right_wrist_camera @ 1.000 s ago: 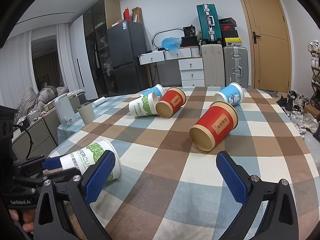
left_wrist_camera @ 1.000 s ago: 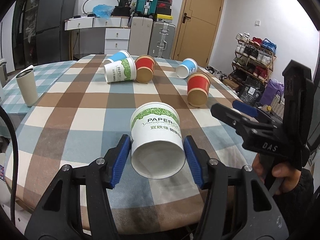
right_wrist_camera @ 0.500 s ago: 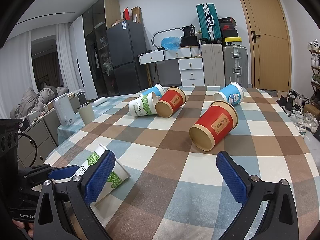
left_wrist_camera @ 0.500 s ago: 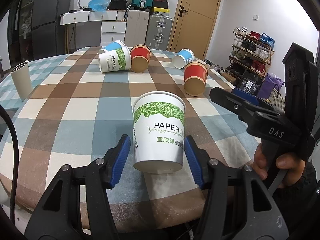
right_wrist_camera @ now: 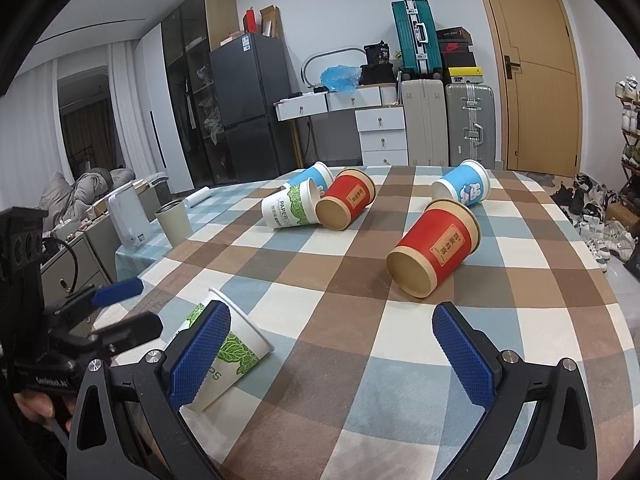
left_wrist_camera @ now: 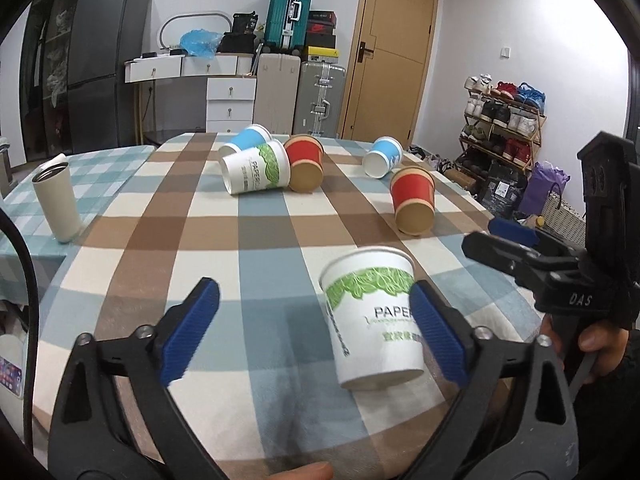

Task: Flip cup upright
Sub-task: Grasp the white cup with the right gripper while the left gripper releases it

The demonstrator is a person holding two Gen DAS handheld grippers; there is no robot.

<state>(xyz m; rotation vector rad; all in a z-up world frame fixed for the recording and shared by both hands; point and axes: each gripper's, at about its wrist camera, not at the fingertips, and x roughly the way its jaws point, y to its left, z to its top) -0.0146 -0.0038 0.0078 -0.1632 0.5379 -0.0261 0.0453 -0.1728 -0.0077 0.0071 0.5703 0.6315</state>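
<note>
So the left tongs [left_wrist_camera: 312,328] have let go: half a second ago they were clamped on the white paper cup with green leaf print [left_wrist_camera: 374,316], and now they're spread wide, with the cup standing just inside the right-hand blue pad [left_wrist_camera: 438,336], maybe brushing it, can't tell. A second back it was tipped over in the grip, so this one looks flipped and released.

The cup itself sits mouth up on the checked table [left_wrist_camera: 260,240], near its front edge, "PAPER" lettering facing the camera. It looks tilted in both views, but that could be fisheye.

The right tongs [right_wrist_camera: 328,360] are open too, holding nothing, with the cup just beside their left pad.
</note>
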